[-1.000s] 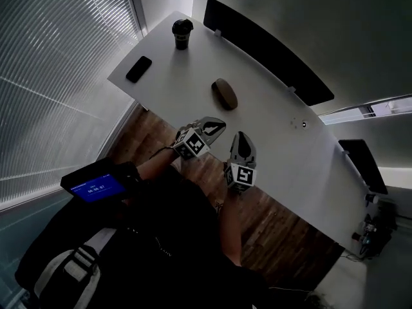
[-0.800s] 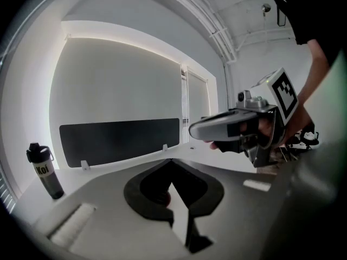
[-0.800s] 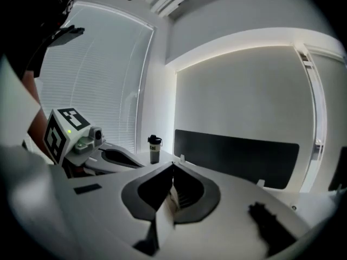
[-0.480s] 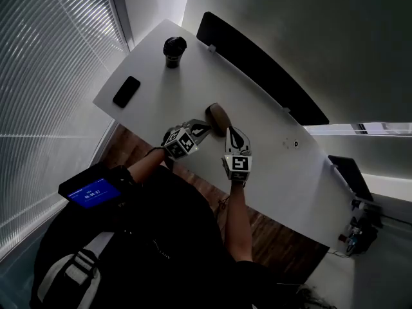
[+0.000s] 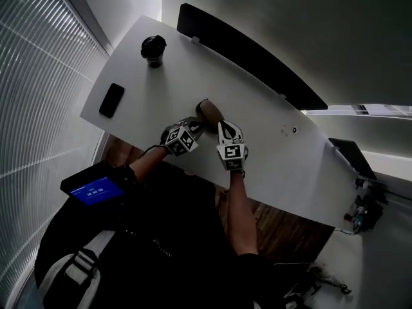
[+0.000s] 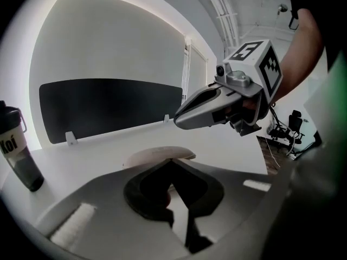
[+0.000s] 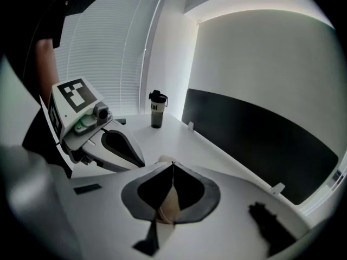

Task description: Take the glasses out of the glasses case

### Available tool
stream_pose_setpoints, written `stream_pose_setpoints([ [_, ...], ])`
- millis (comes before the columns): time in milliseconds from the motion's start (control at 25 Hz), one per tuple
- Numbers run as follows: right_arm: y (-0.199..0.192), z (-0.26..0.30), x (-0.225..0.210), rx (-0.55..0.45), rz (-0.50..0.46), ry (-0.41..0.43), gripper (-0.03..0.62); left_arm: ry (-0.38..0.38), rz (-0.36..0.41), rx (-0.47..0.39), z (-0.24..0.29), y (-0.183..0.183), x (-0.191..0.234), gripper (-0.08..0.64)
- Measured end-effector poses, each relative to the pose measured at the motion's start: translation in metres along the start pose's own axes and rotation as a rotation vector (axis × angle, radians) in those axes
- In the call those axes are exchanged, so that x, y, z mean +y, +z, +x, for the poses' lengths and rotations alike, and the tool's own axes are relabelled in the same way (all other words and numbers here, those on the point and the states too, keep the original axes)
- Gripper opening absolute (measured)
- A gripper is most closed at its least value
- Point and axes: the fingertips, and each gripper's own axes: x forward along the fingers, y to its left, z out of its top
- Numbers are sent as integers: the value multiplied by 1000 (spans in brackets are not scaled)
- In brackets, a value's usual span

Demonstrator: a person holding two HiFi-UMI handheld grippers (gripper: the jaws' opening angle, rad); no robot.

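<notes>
1. Head view: the glasses case (image 5: 207, 110) lies flat and closed on the white table (image 5: 277, 166), towards the edge nearest us. The glasses are not to be seen, so we judge they are inside. Our left gripper (image 5: 198, 125) and right gripper (image 5: 221, 126) point at the case's near end, one from each side. We read that pairing as a set-up for one tool to steady the shell while the other lifts the lid. The phone (image 5: 111, 100) and the bottle (image 5: 153, 49) stand well apart from the case, out of the way.

2. Left gripper view: the jaws are clenched tip to tip with nothing between them. The case sits just beyond the tips with its lid down. The right gripper hangs above the case and to its right, angled down towards it.

3. Right gripper view: these jaws are also pressed together and empty. The case's pale shell shows through the gap behind the tips, so it lies right under them. We cannot tell whether they touch it. We judge that both pairs must part before either can grip.
</notes>
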Motion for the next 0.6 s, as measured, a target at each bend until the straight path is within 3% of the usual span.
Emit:
stream_pose_setpoints([
  [240, -9, 18, 1, 63, -114, 50, 9, -28, -17, 66, 26, -18, 9, 6],
  [600, -9, 34, 5, 90, -200, 106, 11, -56, -45, 133, 43, -47, 11, 8],
])
